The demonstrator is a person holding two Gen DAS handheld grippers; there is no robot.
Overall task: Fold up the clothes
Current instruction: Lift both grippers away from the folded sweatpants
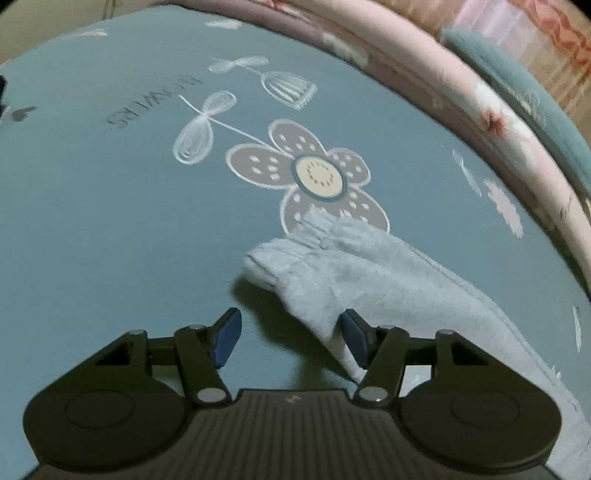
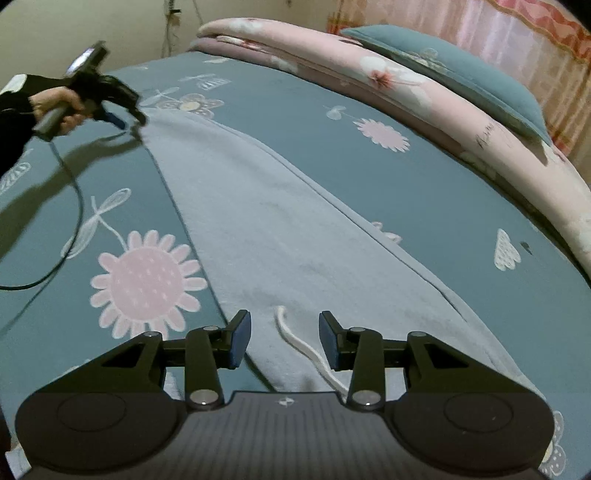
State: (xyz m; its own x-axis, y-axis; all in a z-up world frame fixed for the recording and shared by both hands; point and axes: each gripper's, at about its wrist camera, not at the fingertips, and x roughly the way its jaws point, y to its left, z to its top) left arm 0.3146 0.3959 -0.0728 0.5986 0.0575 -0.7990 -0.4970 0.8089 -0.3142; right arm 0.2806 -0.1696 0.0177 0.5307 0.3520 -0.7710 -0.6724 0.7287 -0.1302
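A pair of light grey trousers (image 2: pixel 258 221) lies stretched out flat along the teal bed sheet (image 2: pixel 424 192). In the left wrist view its elastic cuff end (image 1: pixel 295 254) lies just ahead of my left gripper (image 1: pixel 291 332). That gripper is open, with an edge of the cloth beside its right pad (image 1: pixel 352 336). The right wrist view also shows the left gripper (image 2: pixel 123 116), held by a hand (image 2: pixel 55 107) at the trousers' far end. My right gripper (image 2: pixel 284 339) stands open over the waist end. A white drawstring (image 2: pixel 295 341) lies between its fingers, unpinched.
The sheet bears printed flowers (image 1: pixel 317 177). A folded pink quilt (image 2: pixel 406 85) runs along the far side of the bed with a teal pillow (image 2: pixel 461 74) on it. A black cable (image 2: pixel 74 206) hangs from the left gripper across the sheet. Pink curtains (image 2: pixel 517 33) stand behind.
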